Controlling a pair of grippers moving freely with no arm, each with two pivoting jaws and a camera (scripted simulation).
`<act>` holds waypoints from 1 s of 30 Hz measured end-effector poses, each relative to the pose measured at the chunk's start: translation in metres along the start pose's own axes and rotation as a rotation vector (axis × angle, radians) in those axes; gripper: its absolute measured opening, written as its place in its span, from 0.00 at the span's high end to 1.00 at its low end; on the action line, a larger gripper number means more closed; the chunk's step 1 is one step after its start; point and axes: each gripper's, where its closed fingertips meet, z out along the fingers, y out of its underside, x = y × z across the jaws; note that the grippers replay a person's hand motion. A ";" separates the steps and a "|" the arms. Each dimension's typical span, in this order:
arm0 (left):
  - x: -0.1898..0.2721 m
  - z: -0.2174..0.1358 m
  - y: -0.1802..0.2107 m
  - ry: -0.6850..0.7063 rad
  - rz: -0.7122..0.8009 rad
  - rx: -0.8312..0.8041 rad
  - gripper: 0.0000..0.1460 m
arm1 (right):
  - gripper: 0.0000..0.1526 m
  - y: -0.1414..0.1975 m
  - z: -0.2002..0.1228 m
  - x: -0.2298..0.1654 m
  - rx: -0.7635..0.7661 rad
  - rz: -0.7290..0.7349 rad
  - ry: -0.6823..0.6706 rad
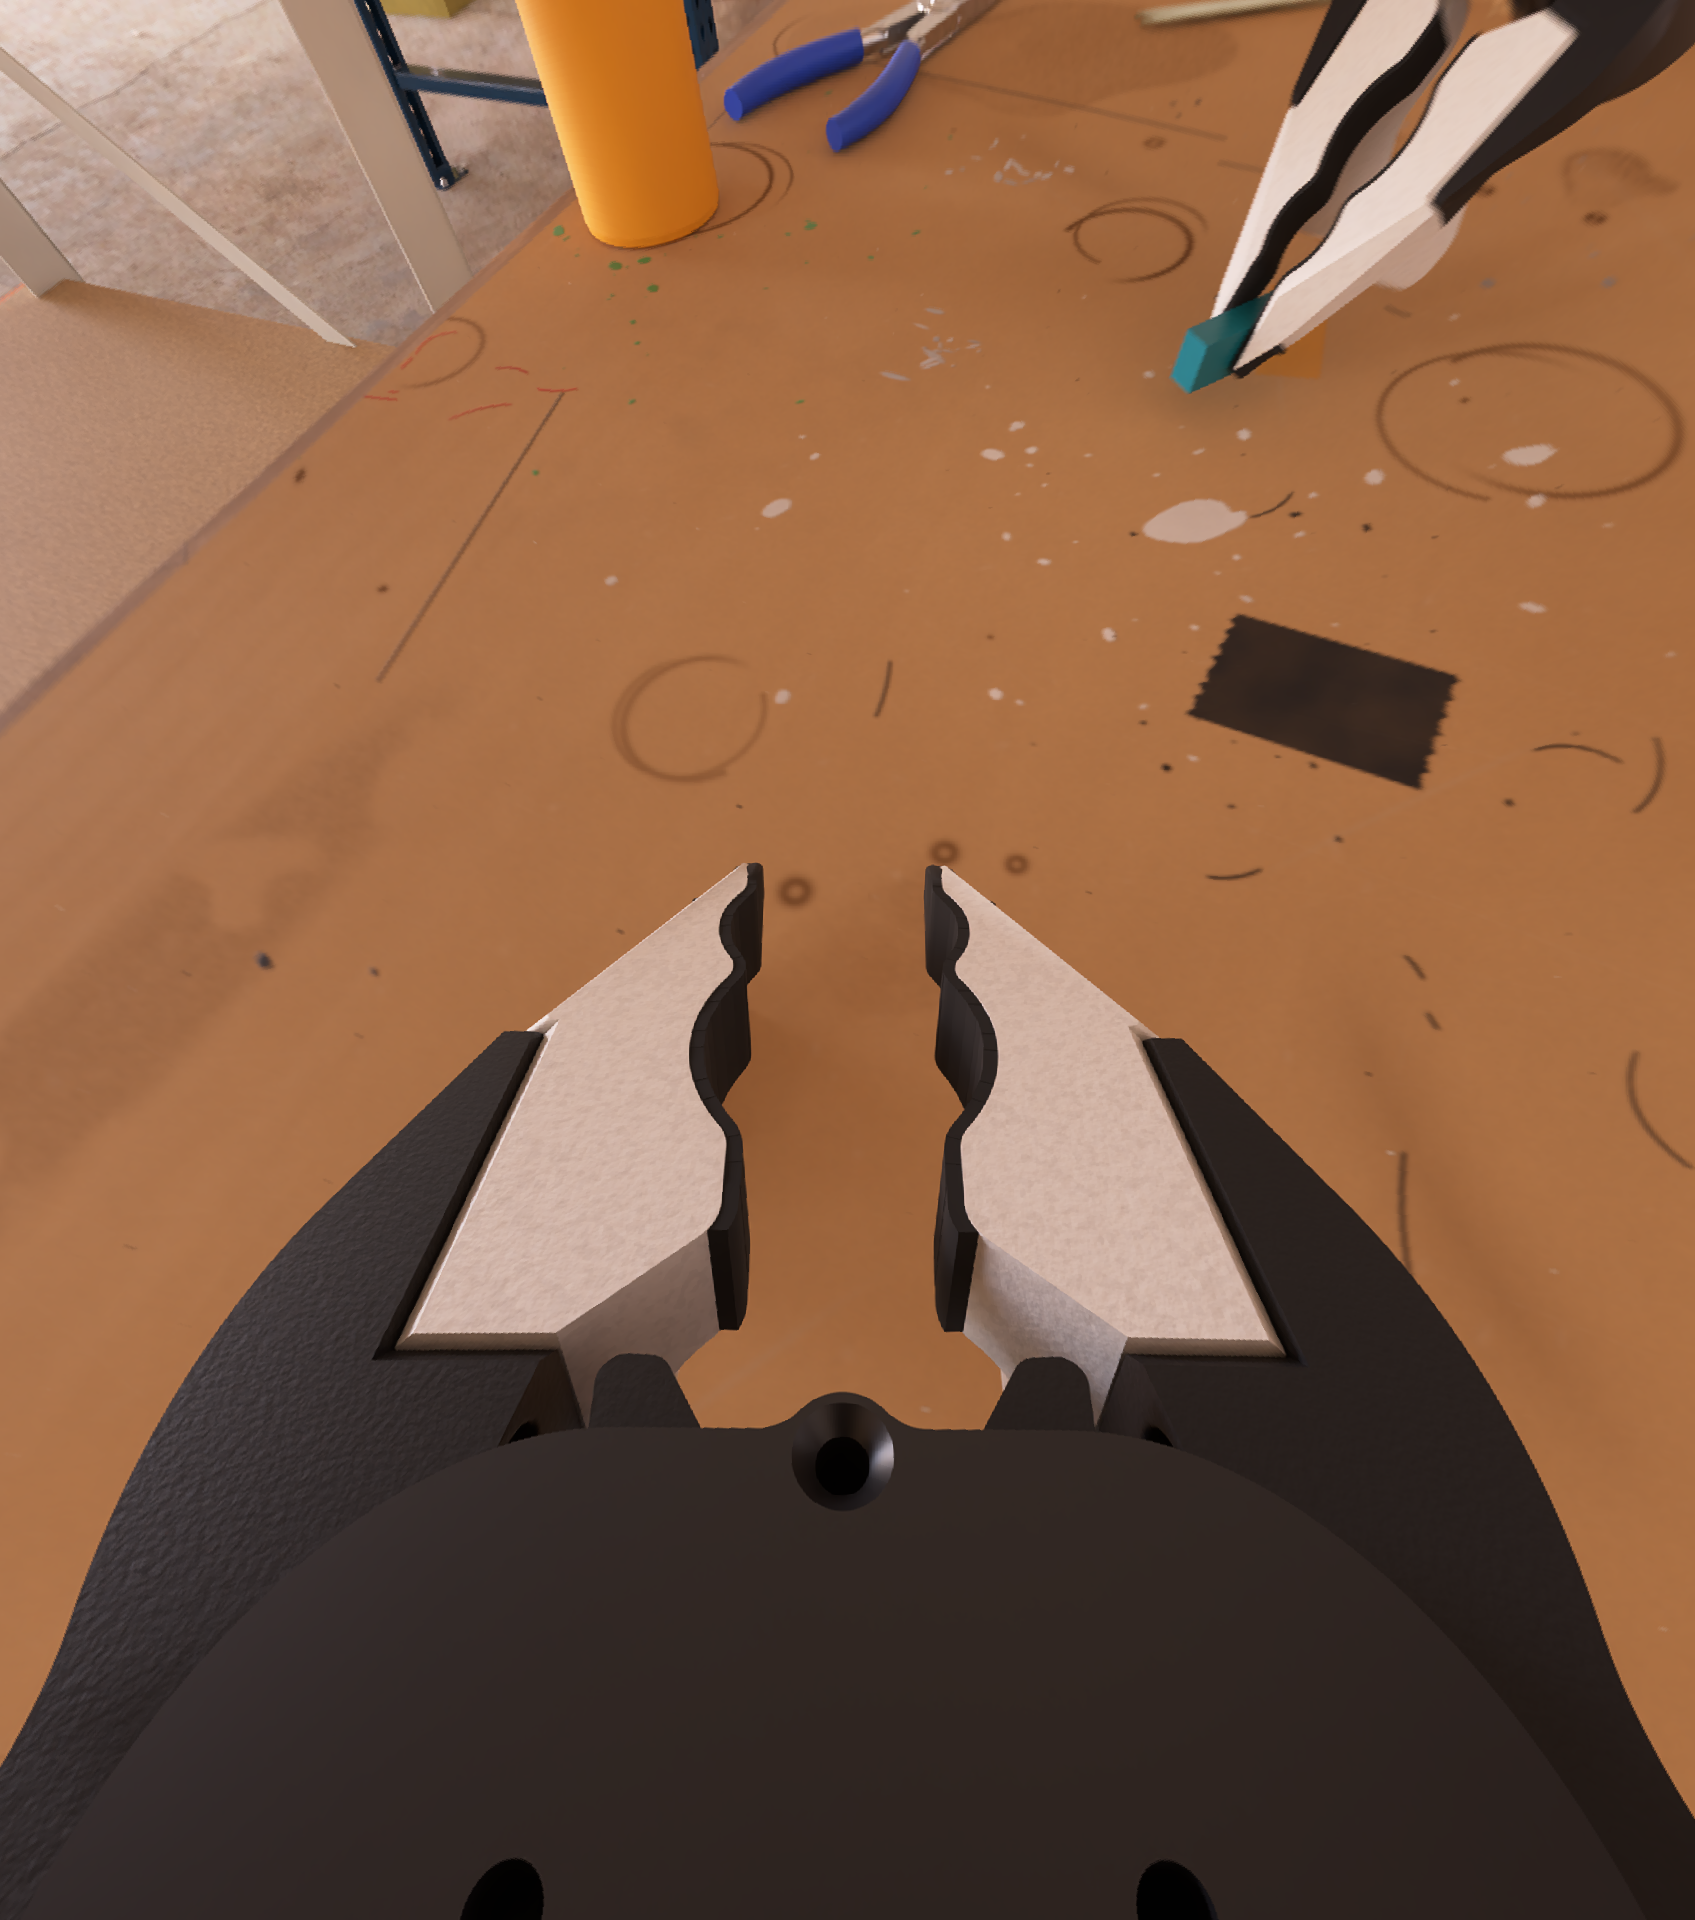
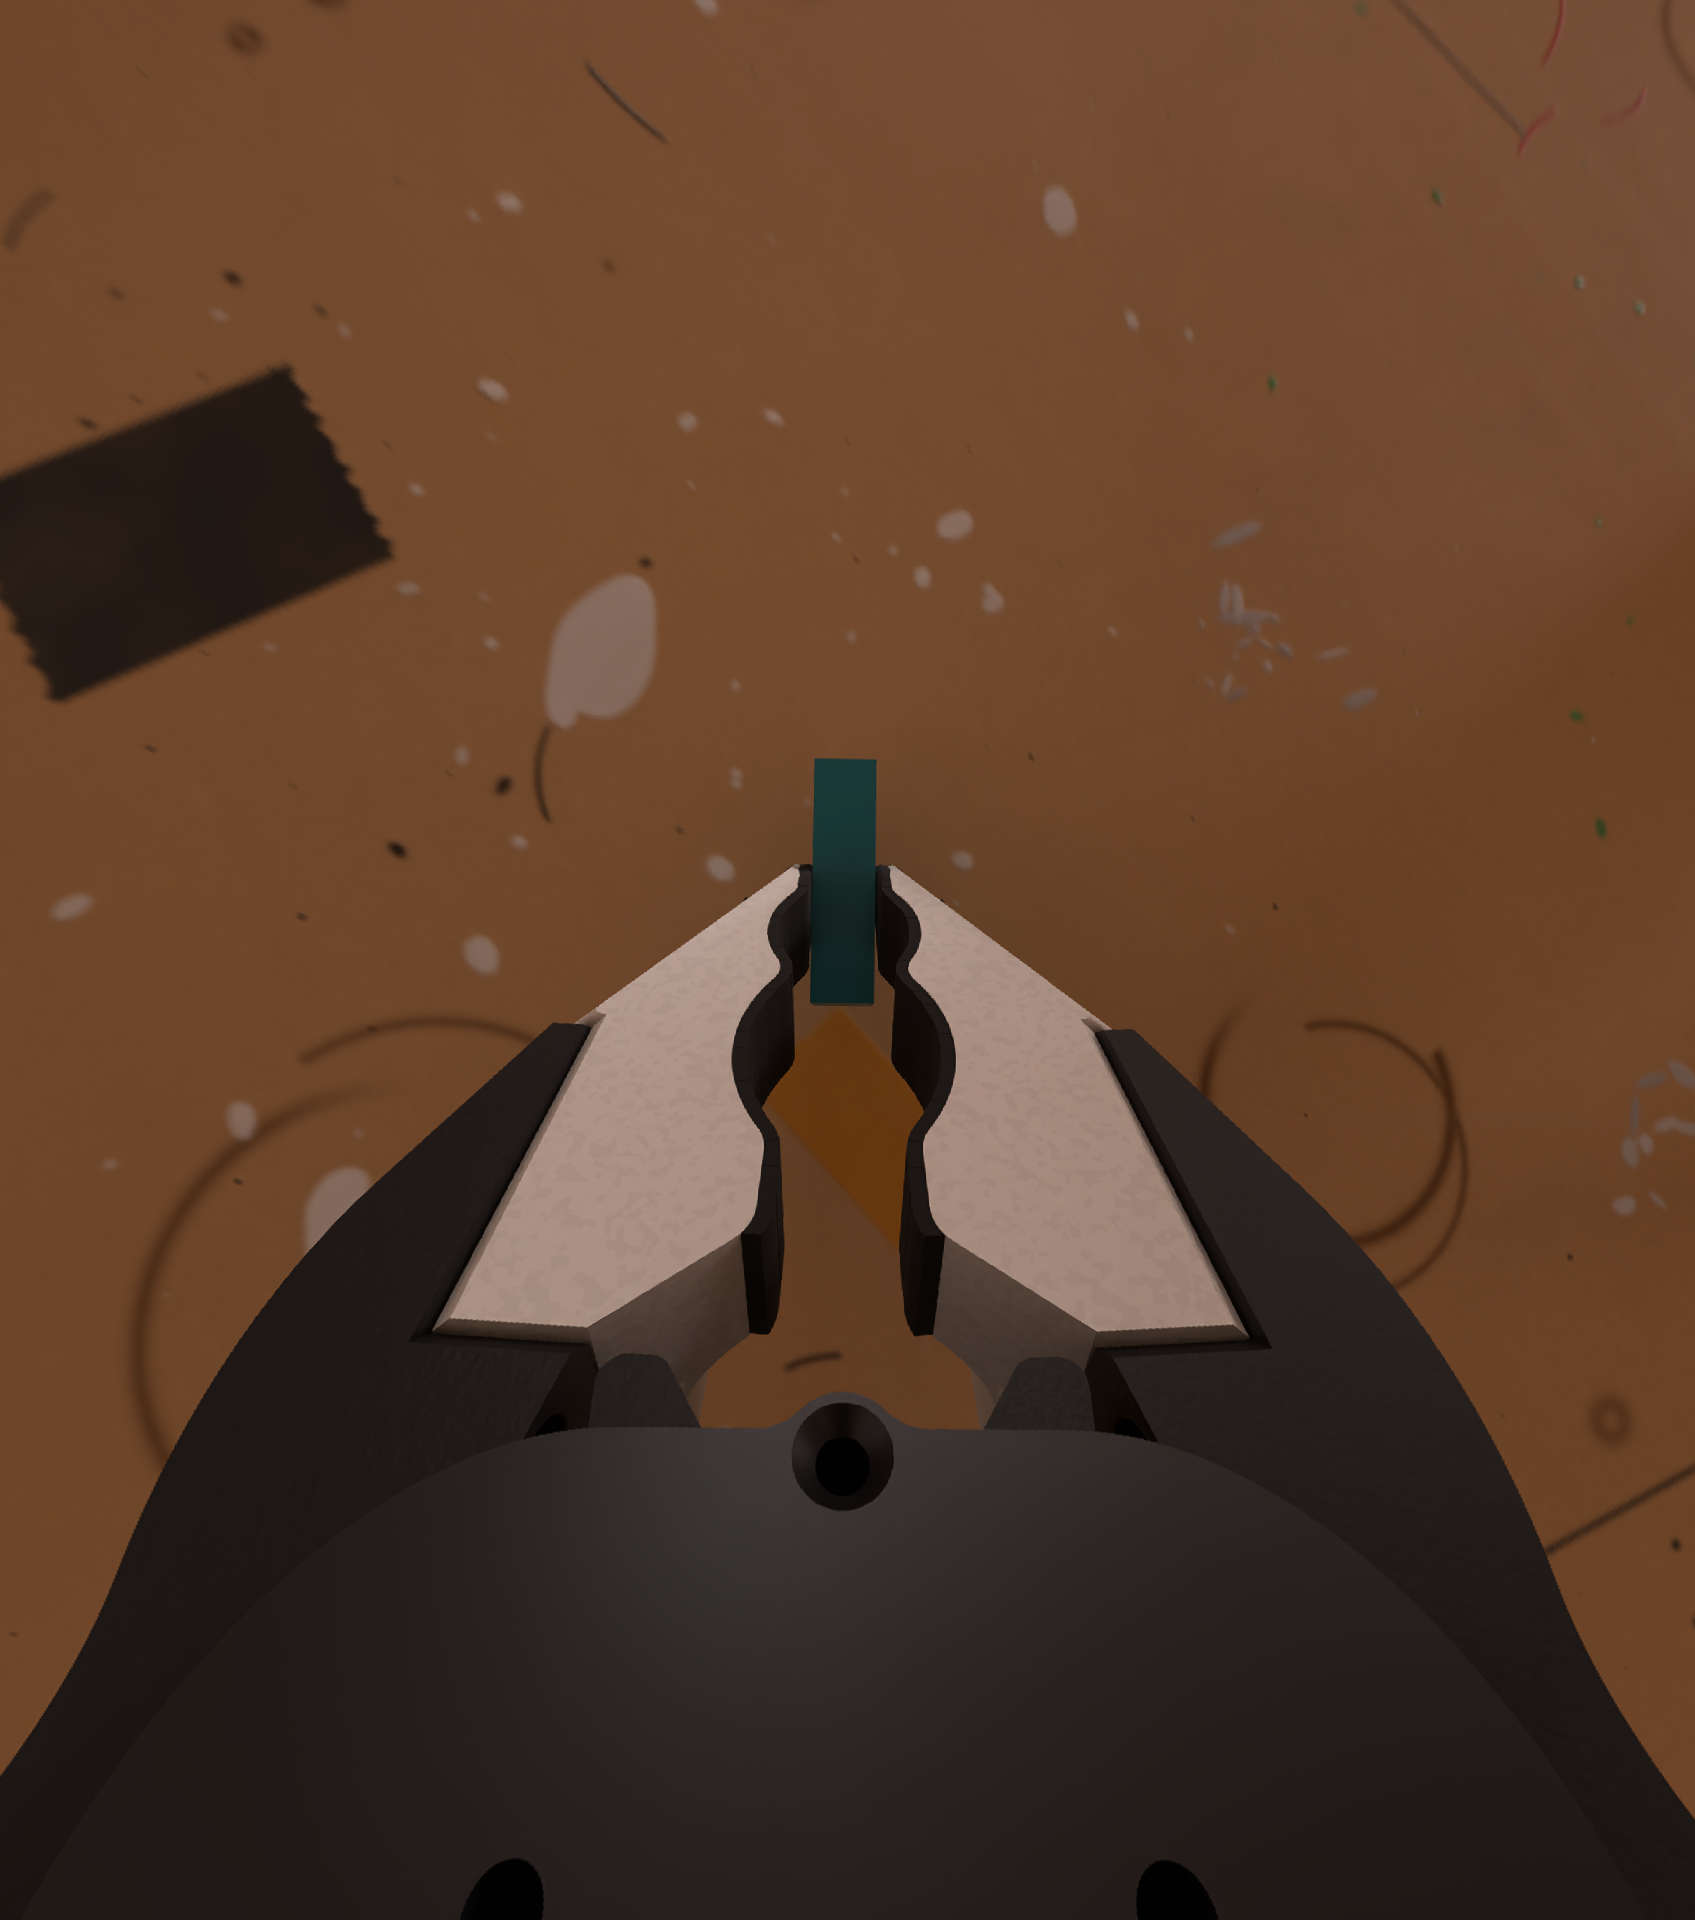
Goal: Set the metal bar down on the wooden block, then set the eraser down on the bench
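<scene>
My right gripper [image 2: 843,873] is shut on a small teal eraser [image 2: 843,831], which sticks out past the fingertips. In the left wrist view the right gripper [image 1: 1238,338] points steeply down at the far right and holds the eraser [image 1: 1212,355] just above the brown bench [image 1: 822,582]; I cannot tell whether it touches. A flat orange-brown piece [image 2: 838,1127] lies under the right gripper and partly shows in the left wrist view [image 1: 1302,355]. My left gripper [image 1: 843,873] is open and empty, low over the bench. A thin pale bar [image 1: 1212,10] lies at the far edge.
An orange cylinder [image 1: 625,114] stands at the far left near the bench edge, with blue-handled pliers [image 1: 848,78] beside it. A dark rectangular patch [image 1: 1326,701] marks the bench and also shows in the right wrist view [image 2: 168,530]. White frame legs [image 1: 375,156] stand beyond the left edge.
</scene>
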 end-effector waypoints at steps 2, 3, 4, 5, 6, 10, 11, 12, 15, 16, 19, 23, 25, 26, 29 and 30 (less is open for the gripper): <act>0.009 -0.002 0.007 0.008 -0.035 0.030 0.81 | 0.93 0.007 0.003 0.005 -0.028 0.008 0.000; 0.012 -0.004 0.008 0.009 -0.051 0.045 0.82 | 0.93 0.007 0.004 0.006 -0.032 0.019 -0.004; 0.014 -0.004 0.009 0.009 -0.069 0.066 0.83 | 0.92 0.006 0.004 0.008 -0.026 0.033 -0.003; 0.016 -0.005 0.010 0.009 -0.089 0.091 0.85 | 0.82 0.002 0.002 0.011 -0.017 0.040 0.008; 0.018 -0.004 0.010 0.006 -0.112 0.118 0.87 | 0.73 -0.005 -0.002 0.014 0.001 0.035 0.026; 0.021 0.002 0.010 0.004 -0.148 0.179 0.93 | 0.61 -0.061 -0.008 0.007 0.096 -0.066 0.030; 0.022 0.003 0.009 0.001 -0.142 0.191 0.93 | 0.59 -0.074 -0.002 0.003 0.092 -0.115 0.030; 0.022 0.004 0.007 -0.001 -0.140 0.204 0.93 | 0.57 -0.087 0.007 -0.002 0.082 -0.168 0.024; 0.028 0.007 0.005 0.017 -0.149 0.232 0.93 | 0.49 -0.118 0.044 -0.016 0.006 -0.322 -0.046; 0.030 0.007 0.006 0.022 -0.146 0.229 0.93 | 0.45 -0.126 0.058 -0.018 -0.037 -0.377 -0.067; 0.033 0.009 0.011 0.022 -0.120 0.211 0.93 | 0.31 -0.139 0.093 -0.022 -0.164 -0.507 -0.153; 0.035 0.008 0.012 0.024 -0.098 0.212 0.94 | 0.25 -0.140 0.114 -0.021 -0.317 -0.594 -0.268; 0.036 0.009 0.013 0.024 -0.085 0.203 0.94 | 0.25 -0.137 0.118 -0.022 -0.366 -0.608 -0.314; 0.036 0.009 0.014 0.025 -0.079 0.199 0.94 | 0.28 -0.136 0.119 -0.023 -0.382 -0.610 -0.342; 0.038 0.010 0.015 0.037 -0.073 0.191 0.94 | 0.38 -0.133 0.116 -0.030 -0.398 -0.636 -0.364; 0.038 0.010 0.015 0.040 -0.072 0.191 0.94 | 0.41 -0.133 0.114 -0.035 -0.394 -0.644 -0.365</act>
